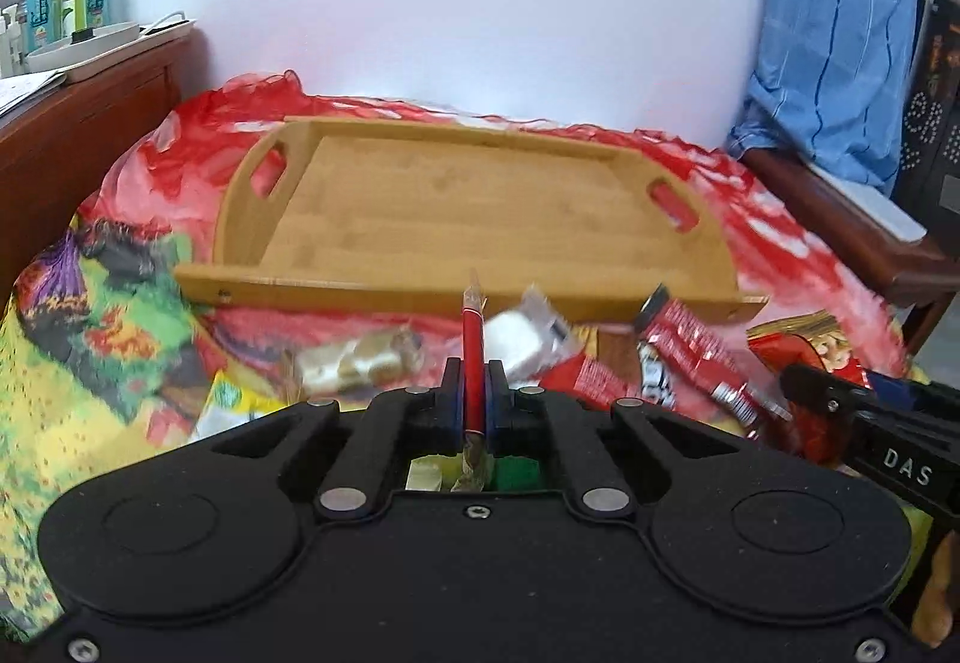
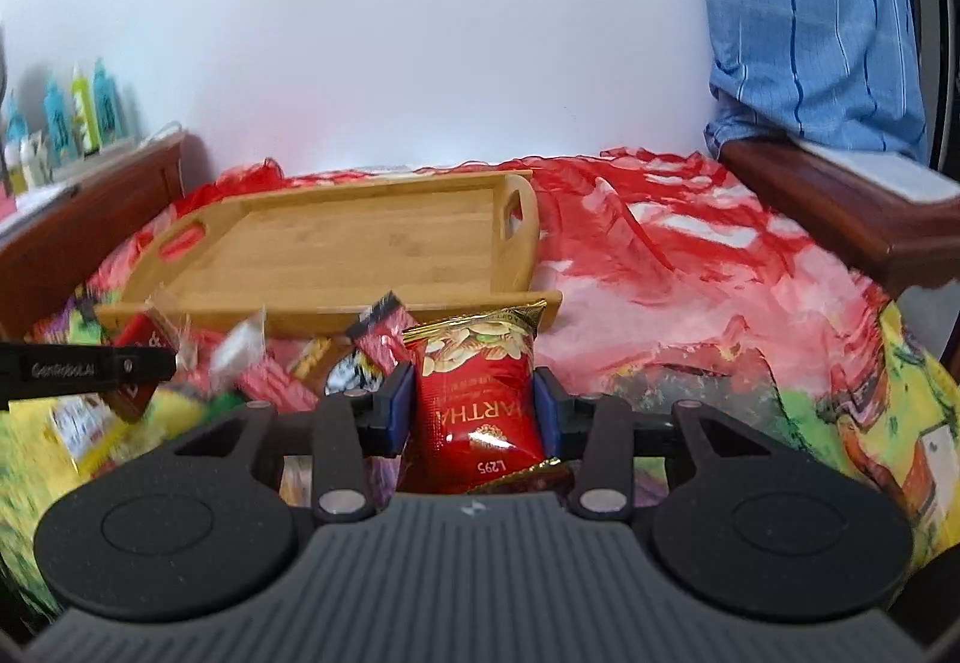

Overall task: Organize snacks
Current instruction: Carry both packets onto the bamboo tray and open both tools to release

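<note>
The left gripper (image 1: pixel 473 393) pinches a thin red snack packet (image 1: pixel 472 357) at the frame's middle. The right gripper (image 2: pixel 474 411) squeezes a red nut bag (image 2: pixel 474 393), below the wooden tray (image 2: pixel 360 243).

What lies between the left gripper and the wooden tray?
In the left wrist view, loose snack packets on the red cloth separate the left gripper from the wooden tray.

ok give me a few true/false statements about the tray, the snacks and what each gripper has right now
1. The wooden tray has no snacks in it. True.
2. The right gripper is empty. False: its fingers are shut on a red nut packet.
3. The left gripper pinches a thin red packet edge-on. True.
4. The loose snacks lie behind the tray. False: they lie in front of it.
5. The tray sits on bare wood. False: it sits on a red cloth.
</note>
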### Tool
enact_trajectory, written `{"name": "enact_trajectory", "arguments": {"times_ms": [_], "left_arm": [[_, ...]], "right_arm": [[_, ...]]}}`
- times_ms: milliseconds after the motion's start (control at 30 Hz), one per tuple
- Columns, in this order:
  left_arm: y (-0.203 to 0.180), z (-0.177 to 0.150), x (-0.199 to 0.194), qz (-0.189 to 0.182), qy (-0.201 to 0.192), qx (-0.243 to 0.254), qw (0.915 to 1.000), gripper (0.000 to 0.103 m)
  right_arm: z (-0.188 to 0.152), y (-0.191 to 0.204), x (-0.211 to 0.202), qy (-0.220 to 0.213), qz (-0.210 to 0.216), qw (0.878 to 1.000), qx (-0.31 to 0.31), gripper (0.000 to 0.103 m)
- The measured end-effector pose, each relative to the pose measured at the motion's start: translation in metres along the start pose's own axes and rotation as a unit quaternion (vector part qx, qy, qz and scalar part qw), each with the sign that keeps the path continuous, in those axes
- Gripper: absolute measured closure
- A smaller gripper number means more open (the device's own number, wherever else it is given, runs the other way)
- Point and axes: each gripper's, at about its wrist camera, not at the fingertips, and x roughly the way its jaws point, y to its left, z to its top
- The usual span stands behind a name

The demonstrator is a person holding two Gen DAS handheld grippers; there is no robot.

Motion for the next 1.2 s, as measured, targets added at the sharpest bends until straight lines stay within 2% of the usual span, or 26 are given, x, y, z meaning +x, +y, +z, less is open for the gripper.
{"name": "enact_trajectory", "arguments": {"times_ms": [233, 400, 533, 700, 900, 1200], "left_arm": [[0.008, 0.051, 0.011, -0.026, 0.01, -0.027, 0.9993, 0.097], [0.016, 0.09, 0.039, -0.051, 0.025, -0.051, 0.9971, 0.097], [0.02, 0.111, 0.068, -0.053, 0.046, -0.071, 0.995, 0.097], [0.023, 0.119, 0.102, -0.046, 0.06, -0.072, 0.9945, 0.097], [0.02, 0.113, 0.131, -0.025, 0.074, -0.047, 0.9958, 0.097], [0.012, 0.106, 0.146, -0.023, 0.081, -0.038, 0.9957, 0.097]], "right_arm": [[0.049, -0.008, 0.026, 0.022, 0.032, 0.998, 0.056, 0.058], [0.087, -0.009, 0.068, 0.054, 0.053, 0.994, 0.084, 0.058], [0.108, -0.008, 0.108, 0.088, 0.062, 0.988, 0.109, 0.058], [0.113, 0.002, 0.14, 0.103, 0.051, 0.99, 0.086, 0.057], [0.111, 0.016, 0.159, 0.111, 0.032, 0.993, 0.04, 0.057], [0.107, 0.024, 0.172, 0.12, 0.025, 0.992, 0.02, 0.057]]}}
